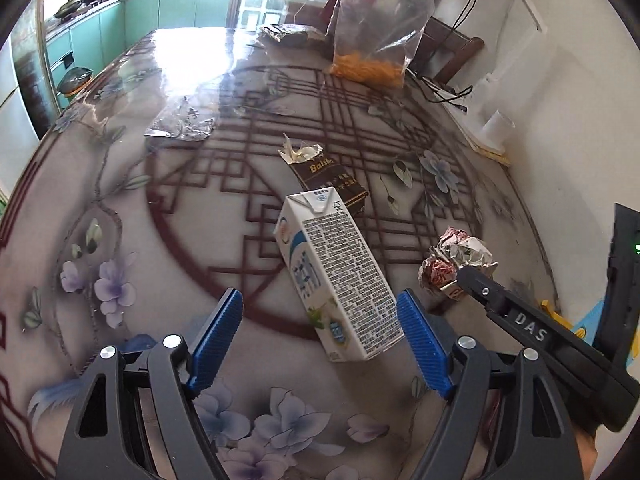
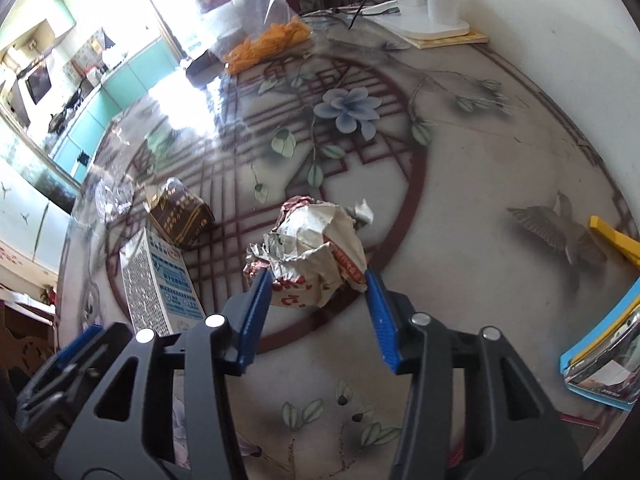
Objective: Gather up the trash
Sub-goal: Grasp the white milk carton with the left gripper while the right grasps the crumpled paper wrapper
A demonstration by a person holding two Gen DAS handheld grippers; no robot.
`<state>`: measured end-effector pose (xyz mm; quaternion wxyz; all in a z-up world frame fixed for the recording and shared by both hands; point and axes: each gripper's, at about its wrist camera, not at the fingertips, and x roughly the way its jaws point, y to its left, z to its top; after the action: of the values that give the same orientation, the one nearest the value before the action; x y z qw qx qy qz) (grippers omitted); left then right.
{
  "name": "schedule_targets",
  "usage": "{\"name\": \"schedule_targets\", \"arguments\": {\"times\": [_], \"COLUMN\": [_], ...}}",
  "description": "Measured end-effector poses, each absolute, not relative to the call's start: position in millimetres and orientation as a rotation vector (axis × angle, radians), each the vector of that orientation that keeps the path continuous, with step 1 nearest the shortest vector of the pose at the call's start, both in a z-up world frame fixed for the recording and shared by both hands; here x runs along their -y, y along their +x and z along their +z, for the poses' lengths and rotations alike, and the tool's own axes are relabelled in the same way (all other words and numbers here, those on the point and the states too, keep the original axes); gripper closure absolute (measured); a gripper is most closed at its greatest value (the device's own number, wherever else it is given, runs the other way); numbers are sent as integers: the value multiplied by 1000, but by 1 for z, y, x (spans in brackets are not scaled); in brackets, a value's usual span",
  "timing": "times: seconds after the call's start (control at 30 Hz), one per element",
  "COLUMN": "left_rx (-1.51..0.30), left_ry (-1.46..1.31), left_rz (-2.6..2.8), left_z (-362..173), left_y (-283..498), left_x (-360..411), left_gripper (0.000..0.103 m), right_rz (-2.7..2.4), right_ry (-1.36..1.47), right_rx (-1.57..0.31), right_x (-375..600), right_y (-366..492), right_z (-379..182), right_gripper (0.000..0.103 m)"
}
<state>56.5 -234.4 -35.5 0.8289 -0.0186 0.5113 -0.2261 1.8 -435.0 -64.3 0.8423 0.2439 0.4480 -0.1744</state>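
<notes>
Blue ribbed pads of the left gripper (image 1: 320,336) stand wide open around the near end of a white milk carton (image 1: 334,276) lying on the patterned table (image 1: 120,208), not yet touching it. At about three o'clock of the carton, the right gripper (image 2: 318,300) has its pads against a crumpled paper wrapper (image 2: 316,248), apparently pinching it (contact looks real on both sides). A brown cigarette box (image 1: 332,184) lies at twelve o'clock. Empty cartons are likely light and stiff; grasp across the narrow faces. Crumpled paper will squash, so clamp its middle.
</notes>
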Motion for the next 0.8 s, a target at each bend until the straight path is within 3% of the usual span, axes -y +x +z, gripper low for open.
{"name": "schedule_targets", "arguments": {"times": [0.23,0.8], "left_rx": [-1127,-1178], "left_ry": [-8,49], "left_rz": [-458,-448], "left_z": [-50,-58], "left_y": [65,78], "left_x": [251,272], "left_gripper": [20,23], "right_rz": [-373,-400], "right_ry": [533,529], "right_rx": [-926,-918], "right_x": [438,440], "right_y": [0,-4], "right_z": [-61,-61], "right_gripper": [57,57]}}
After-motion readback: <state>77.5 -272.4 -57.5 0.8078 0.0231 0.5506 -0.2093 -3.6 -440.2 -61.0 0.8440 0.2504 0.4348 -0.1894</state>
